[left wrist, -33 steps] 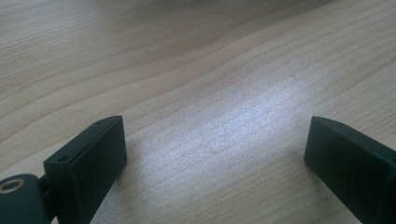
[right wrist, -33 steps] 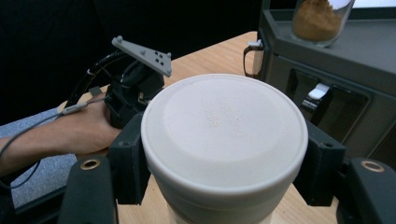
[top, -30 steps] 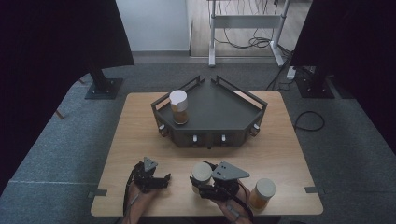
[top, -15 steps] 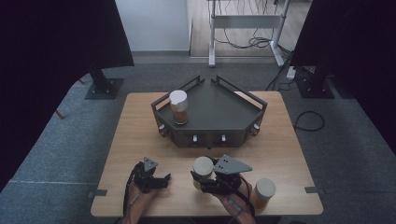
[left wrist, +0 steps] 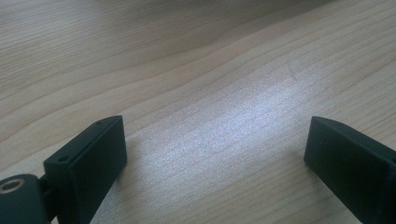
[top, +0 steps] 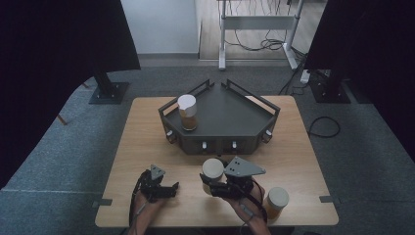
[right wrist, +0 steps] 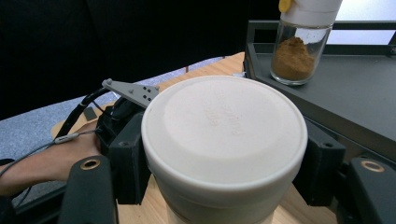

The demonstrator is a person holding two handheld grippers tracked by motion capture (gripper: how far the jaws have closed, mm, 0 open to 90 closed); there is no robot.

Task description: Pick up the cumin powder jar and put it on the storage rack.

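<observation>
High view: the right gripper is clamped on a white-lidded spice jar near the front edge of the wooden table, just before the dark tray. The step in hand is judged to be the carrying of this jar to the tray, where a second jar already stands. A lift clear of the tray's rail and an upright set-down are called for next. The held jar's lid is seen as broad, smooth and cream-white. The left gripper is held apart, over bare wood. A third jar waits at the right.
</observation>
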